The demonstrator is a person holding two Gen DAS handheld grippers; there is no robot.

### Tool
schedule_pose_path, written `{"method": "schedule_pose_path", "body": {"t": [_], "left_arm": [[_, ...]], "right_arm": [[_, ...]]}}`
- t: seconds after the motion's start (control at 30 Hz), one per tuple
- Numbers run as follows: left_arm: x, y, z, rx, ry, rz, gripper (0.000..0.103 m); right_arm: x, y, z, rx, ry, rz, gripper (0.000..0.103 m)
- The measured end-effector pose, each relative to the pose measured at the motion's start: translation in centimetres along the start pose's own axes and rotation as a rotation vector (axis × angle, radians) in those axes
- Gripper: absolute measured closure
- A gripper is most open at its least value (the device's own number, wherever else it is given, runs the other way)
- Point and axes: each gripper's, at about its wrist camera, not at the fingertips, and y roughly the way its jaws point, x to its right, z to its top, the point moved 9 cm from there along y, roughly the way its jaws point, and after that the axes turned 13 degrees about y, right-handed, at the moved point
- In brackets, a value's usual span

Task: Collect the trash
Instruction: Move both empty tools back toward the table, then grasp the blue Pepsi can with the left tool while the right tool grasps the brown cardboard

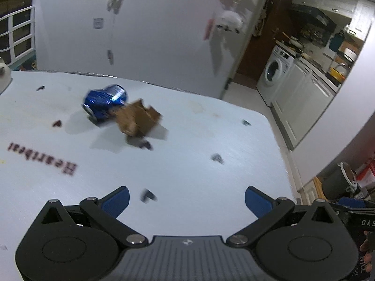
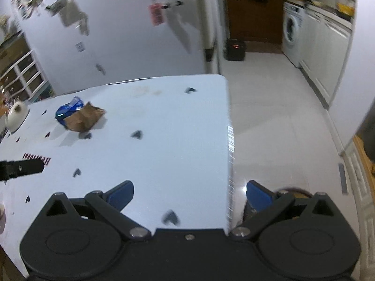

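Observation:
A crushed blue can [image 1: 104, 104] lies on its side on the white table [image 1: 187, 140], touching a crumpled brown cardboard piece [image 1: 138, 120] to its right. Both also show in the right wrist view, the can [image 2: 68, 111] and the cardboard [image 2: 84, 118] at the far left of the table [image 2: 164, 128]. My left gripper [image 1: 187, 201] is open and empty, well short of them above the table. My right gripper [image 2: 189, 195] is open and empty, straddling the table's right edge. A dark finger of the left gripper [image 2: 23, 168] pokes in at the left.
The tablecloth carries small dark heart prints and a "Heartbeat" print [image 1: 42, 158]. A white teapot-like object [image 2: 16, 114] stands at the table's far left. Beyond the right edge is white floor [image 2: 269, 117], a washing machine [image 1: 275, 70], and a round bin partly hidden below my right gripper [image 2: 290, 193].

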Motion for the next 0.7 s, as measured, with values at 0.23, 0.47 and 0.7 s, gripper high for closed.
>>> {"method": "schedule_pose_path", "body": {"t": [0.23,0.47,0.7], "left_arm": [[-6.5,1.4,2.7,0.033,0.022,0.024,0.000],[-11.8,4.2,5.8,0.053,0.068,0.015,0.000],[-16.0,9.8,8.8,0.037,0.048,-0.133,0.000]], "right_arm": [[-7.4,2.7,2.6,0.009,-0.102,0.040,0.000],[-13.3,6.0,4.6,-0.010,-0.119,0.105,0.000],[-16.7,9.1,4.9,-0.051,-0.133,0.150,0.000]]}}
